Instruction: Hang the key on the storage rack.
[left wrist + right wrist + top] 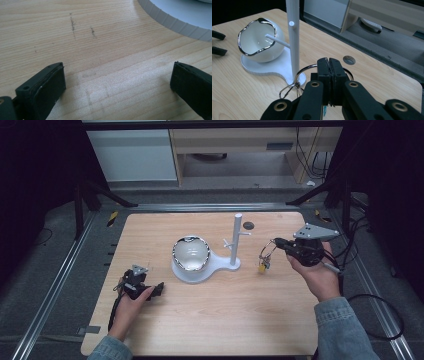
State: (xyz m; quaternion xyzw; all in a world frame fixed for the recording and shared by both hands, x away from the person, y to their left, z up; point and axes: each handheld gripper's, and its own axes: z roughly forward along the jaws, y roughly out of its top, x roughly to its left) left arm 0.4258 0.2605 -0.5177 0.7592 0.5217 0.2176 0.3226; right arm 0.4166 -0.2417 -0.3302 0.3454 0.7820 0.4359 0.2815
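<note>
Right gripper point(329, 65) pinches shiny metal key ring point(308, 68).
Its jaws are shut tight on ring, near tall white peg stand point(293, 37) w/ white bowl point(258, 47). Left gripper point(117, 77) rests wide apart on wood table point(100, 37).

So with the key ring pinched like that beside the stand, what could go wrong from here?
1. The right tongs grip only the thin edge of the metal key ring; it may slip out.
2. The dangling clip and small yellow padlock could swing and snag the white stand's pole.
3. The side peg is slim, so hooking could easily miss.
</note>
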